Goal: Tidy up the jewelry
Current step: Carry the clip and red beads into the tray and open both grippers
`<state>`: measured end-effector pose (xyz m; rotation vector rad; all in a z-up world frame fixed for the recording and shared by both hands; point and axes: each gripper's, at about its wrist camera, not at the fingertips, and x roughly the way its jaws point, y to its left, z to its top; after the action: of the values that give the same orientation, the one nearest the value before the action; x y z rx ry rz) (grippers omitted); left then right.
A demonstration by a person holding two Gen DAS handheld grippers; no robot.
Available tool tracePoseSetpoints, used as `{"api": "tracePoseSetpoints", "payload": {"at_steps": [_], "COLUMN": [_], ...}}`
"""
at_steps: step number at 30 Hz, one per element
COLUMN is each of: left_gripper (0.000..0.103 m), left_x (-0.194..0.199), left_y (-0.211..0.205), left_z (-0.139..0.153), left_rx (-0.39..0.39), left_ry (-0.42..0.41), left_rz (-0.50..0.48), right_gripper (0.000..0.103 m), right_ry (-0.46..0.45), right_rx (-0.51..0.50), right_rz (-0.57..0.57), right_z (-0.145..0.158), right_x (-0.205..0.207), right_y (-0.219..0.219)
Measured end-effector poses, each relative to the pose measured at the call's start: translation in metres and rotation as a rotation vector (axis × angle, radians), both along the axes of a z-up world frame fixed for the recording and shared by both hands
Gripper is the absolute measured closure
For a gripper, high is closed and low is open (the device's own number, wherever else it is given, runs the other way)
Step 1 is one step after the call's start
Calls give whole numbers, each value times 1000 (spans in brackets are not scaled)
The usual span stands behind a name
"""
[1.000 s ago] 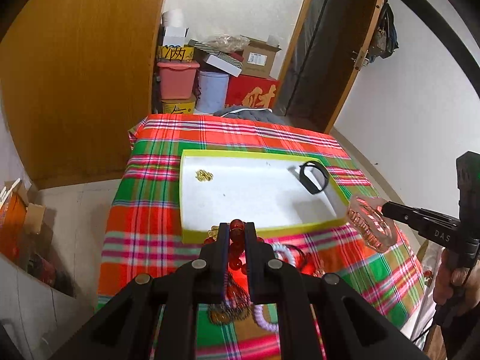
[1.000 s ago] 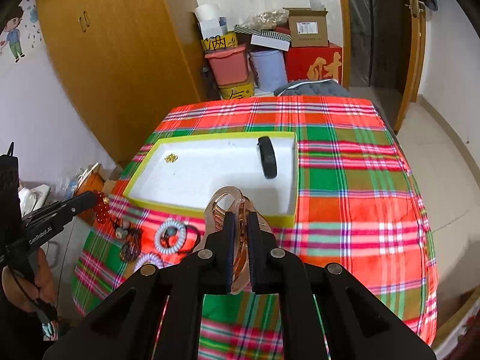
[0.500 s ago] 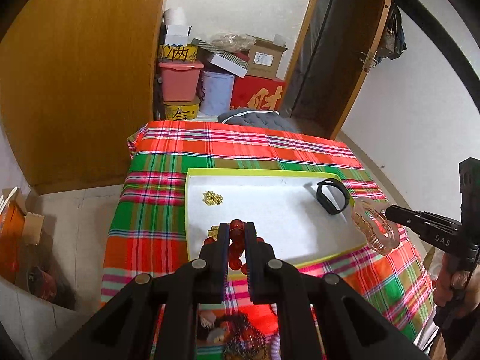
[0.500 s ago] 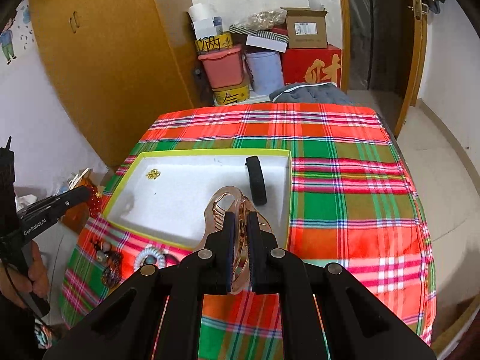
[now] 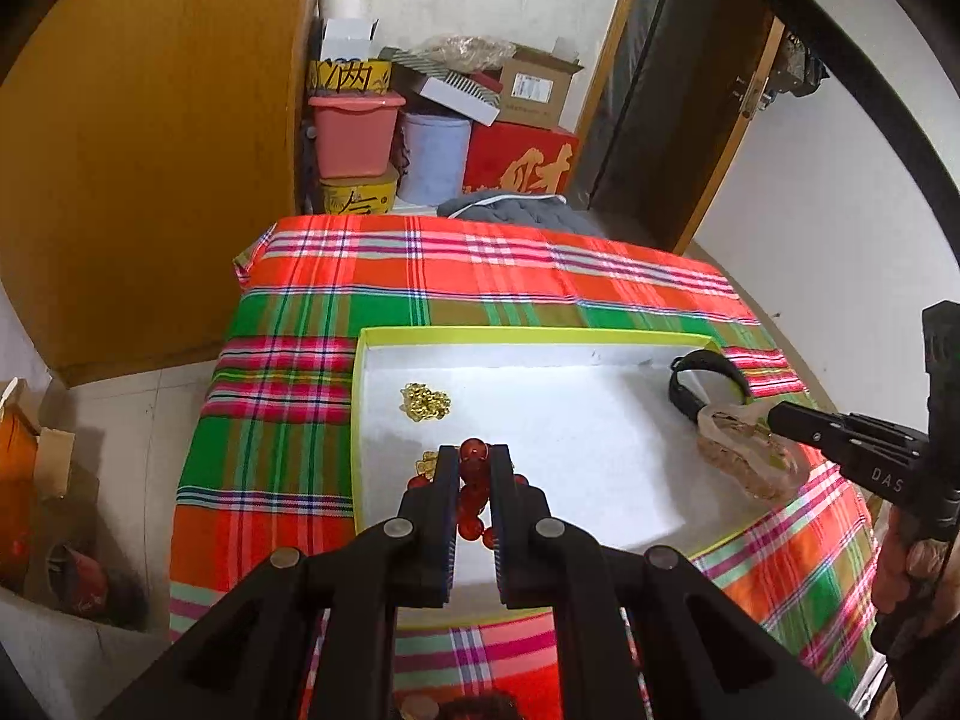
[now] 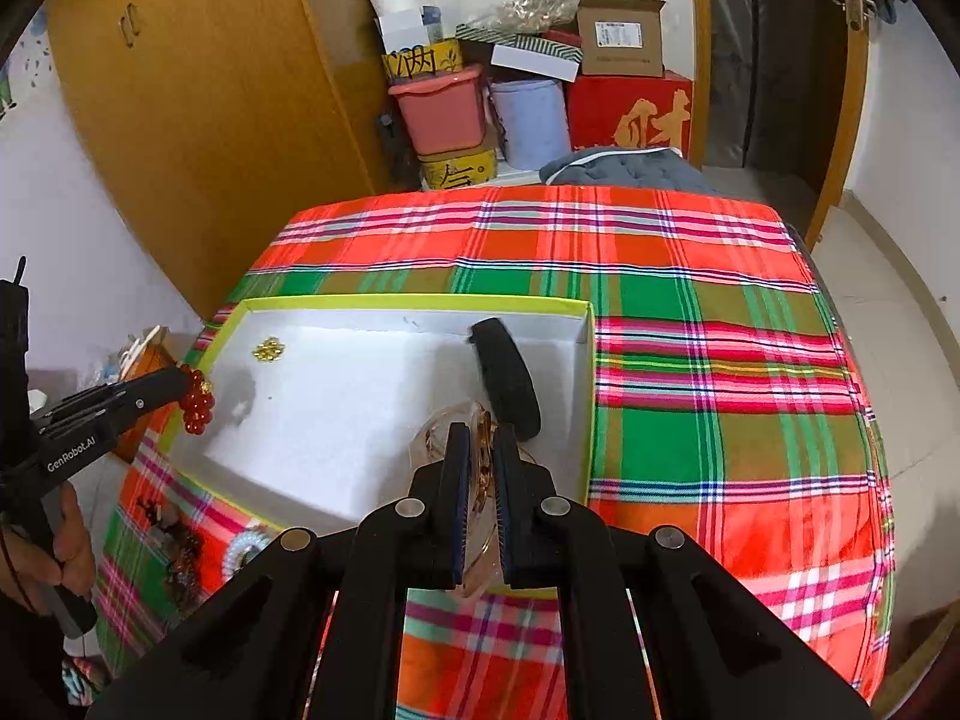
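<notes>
The red bead bracelet (image 5: 474, 483) is pinched between the fingers of my left claw (image 5: 474, 462), hanging in a small cluster just over the near left part of the white tray (image 5: 540, 420), whose rim is yellow-green. From the right wrist camera the same beads (image 6: 197, 403) dangle off the tip of that claw at the tray's left edge. My right claw (image 6: 480, 450) is pressed together on a clear pinkish bangle (image 6: 474, 480), and the left wrist view shows this bangle (image 5: 744, 456) held over the tray's right side, just beside the black band (image 5: 708, 381). That black band lies inside the tray near its far right corner, and a little heap of gold jewelry (image 5: 425, 401) lies on the tray floor toward the far left, well apart from the band. The tray sits on a tabletop covered with a red, green and pink plaid cloth (image 6: 690, 360). On the cloth in front of the tray's near left corner lie more pieces, among them a pale beaded bracelet (image 6: 243, 549) and some dark ones I cannot make out clearly. Beyond the tabletop stand a pink tub (image 6: 441, 111), a pale blue bucket (image 6: 531, 117) and a red box (image 6: 636, 111) against the wall.
</notes>
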<state>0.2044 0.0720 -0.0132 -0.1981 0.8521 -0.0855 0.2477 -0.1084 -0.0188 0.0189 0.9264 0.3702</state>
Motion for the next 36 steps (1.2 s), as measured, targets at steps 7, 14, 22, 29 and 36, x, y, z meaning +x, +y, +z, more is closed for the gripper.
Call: {"api": "tracePoseSetpoints", "payload": {"at_steps": [7,14,22,29,36], "left_gripper": [93,93,93,93,79], "left_x": [14,18,20,14,1], "left_y": [1,2,6,7,9], "left_z": [-13,-23,-27,-22,-7], "left_rx": [19,47,54,33,38], "left_ry": [19,35,47,49,24], "left_rz": [2,20,37,36,51], "right_gripper": [95,95,91,73,71], "right_ry": [7,1,47,17,-8], "right_rx": [-5,-27,-18,-7,-3], "right_rz": [-13,-25,-37,-11,-5], "right_z": [-9,-13,-21,-14,-1], "right_x": [14,20,23,9,-8], "right_y": [-5,-8,-16,-12,-14]}}
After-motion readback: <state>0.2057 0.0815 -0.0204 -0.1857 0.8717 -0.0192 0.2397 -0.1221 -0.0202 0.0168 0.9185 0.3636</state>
